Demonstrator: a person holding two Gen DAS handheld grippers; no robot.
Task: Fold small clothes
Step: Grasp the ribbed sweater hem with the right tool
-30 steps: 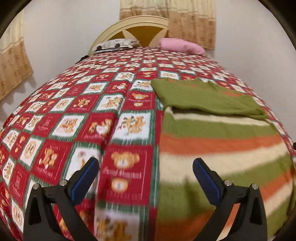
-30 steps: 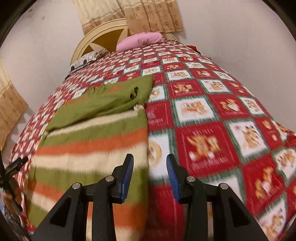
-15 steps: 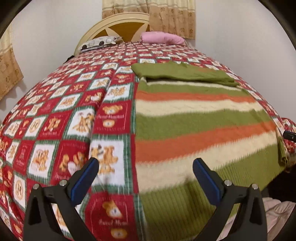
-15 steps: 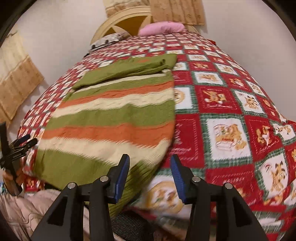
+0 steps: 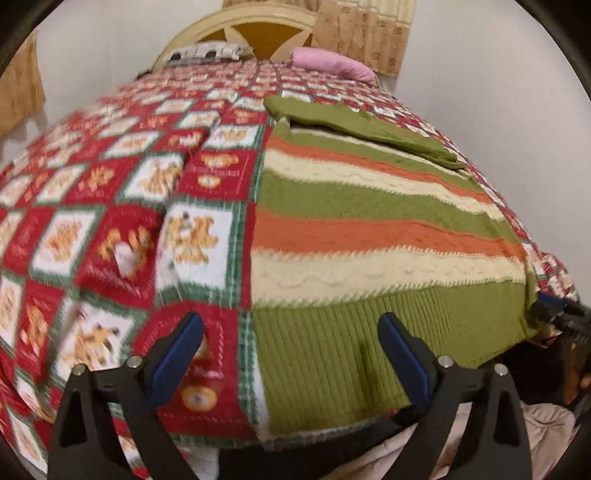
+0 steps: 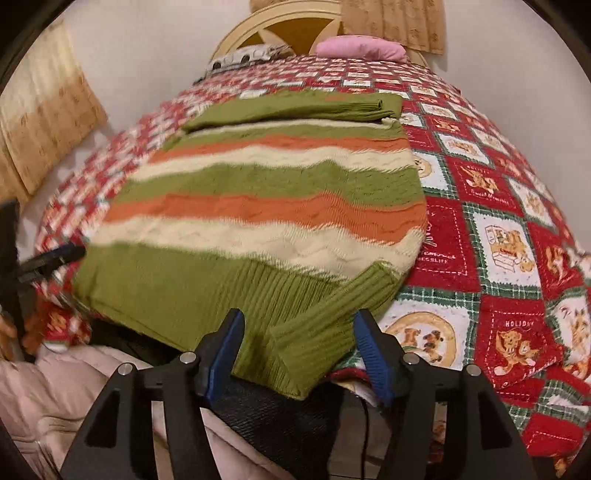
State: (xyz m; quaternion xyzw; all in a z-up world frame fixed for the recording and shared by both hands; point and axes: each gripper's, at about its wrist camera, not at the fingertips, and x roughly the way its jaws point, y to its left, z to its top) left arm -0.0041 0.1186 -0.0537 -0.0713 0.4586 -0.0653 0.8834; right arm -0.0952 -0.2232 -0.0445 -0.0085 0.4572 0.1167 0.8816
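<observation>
A knitted sweater (image 5: 369,229) with green, orange and cream stripes lies flat on the bed, its green sleeves folded across the far end. Its ribbed green hem (image 6: 207,295) reaches the bed's near edge. My left gripper (image 5: 291,350) hovers over the hem's left corner, its jaws wide and closing, the pads clear of the cloth. My right gripper (image 6: 299,350) straddles the hem's right corner (image 6: 325,332), which is curled; its jaws are opening and do not press on it. Each gripper shows at the rim of the other's view: the right gripper (image 5: 557,314), the left gripper (image 6: 51,258).
The bed wears a red, white and green teddy-bear bedspread (image 5: 110,229). A pink pillow (image 5: 332,64) and a patterned pillow (image 5: 207,51) lie by the cream headboard (image 6: 295,22). Curtains (image 6: 44,125) hang on the walls. A pale pink quilt (image 6: 55,387) shows below the bed's near edge.
Both grippers have drawn back along the sweater to its hem at the bed's near edge. The right jaws have widened around the hem corner; the left jaws have narrowed a little.
</observation>
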